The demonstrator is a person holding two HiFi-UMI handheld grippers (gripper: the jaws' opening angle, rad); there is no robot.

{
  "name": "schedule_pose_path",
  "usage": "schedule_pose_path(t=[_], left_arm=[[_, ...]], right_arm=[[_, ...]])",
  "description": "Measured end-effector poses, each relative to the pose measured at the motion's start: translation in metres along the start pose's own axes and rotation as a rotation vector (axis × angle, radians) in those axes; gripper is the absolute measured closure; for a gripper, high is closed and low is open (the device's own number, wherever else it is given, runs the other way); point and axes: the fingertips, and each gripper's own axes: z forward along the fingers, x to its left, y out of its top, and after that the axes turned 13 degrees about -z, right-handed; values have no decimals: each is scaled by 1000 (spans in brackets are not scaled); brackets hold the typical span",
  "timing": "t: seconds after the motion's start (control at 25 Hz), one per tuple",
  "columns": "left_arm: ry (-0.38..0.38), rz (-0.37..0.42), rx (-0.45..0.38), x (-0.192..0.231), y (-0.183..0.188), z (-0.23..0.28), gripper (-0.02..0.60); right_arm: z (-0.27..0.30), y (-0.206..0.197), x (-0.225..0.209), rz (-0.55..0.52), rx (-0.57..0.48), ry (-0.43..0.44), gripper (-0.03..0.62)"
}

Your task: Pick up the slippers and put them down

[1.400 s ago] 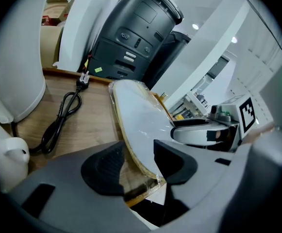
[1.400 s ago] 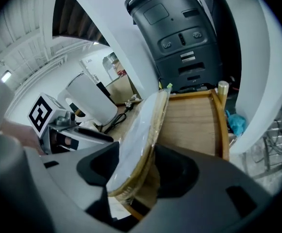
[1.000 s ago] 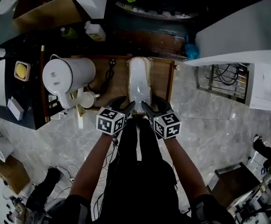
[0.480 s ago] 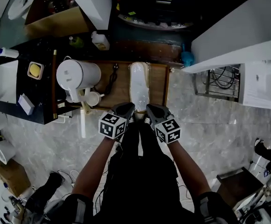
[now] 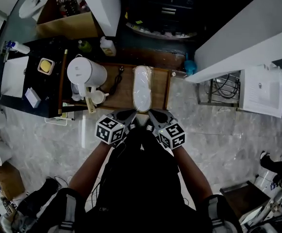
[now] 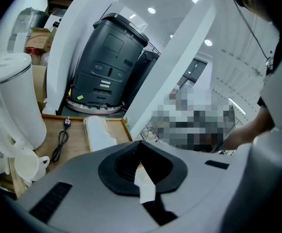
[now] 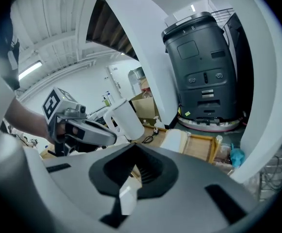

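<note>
Floor [image 5: 218,130] of pale marble lies beneath both of my grippers and runs off to their right. A white slanted panel [image 5: 247,38] crosses ahead of my right gripper and to its right. Straight ahead of both grippers, beyond the tray, stands a black machine [image 6: 107,67]. A black table [image 5: 51,93] runs along to the left of my left gripper.

Directly in front of both grippers sits a wooden tray [image 5: 160,89], its near rim just ahead of my tips. On its left part, ahead and left of my left gripper, a white kettle [image 5: 85,72] stands upright.

The slippers [image 5: 141,89], a white wrapped pack, lie lengthwise down the tray's middle, pointing away from me. Their near end comes to just ahead of my tips; I cannot tell whether either gripper touches it.

My left gripper [image 5: 131,114] angles inward to the right and my right gripper [image 5: 151,114] inward to the left, tips near each other but apart. The left jaws have just been closing and are clenched tight; the right jaws are clenched too. A thin white sliver [image 6: 144,184] shows in each slit; I cannot make out what it is.

A white cup [image 5: 98,97] sits just beside the kettle, on the side nearer my left gripper. A black power cord [image 5: 115,81] lies between kettle and slippers.
</note>
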Motion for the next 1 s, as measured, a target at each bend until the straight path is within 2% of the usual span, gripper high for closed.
schedule_pose_path(t=[0.12,0.36,0.56,0.76,1.0], left_arm=[[-20,-21,-31,-14,8,-11,570],[-31,-11,-96,-30,20,-27,569],[-26,43,-124,-33,30,-33,569],[-54,40,-158,-36,46,-32,569],[-87,71,-159,-38,55,-37,569]], right_arm=[[-15,9,8,-5,-23,11,586],[-38,21,18,-39,-35,26,586],[-37,30,14,-70,-58,24,586],[-30,46,16,-93,-79,30,586],[-22,61,24,-125,-101,-27,588]])
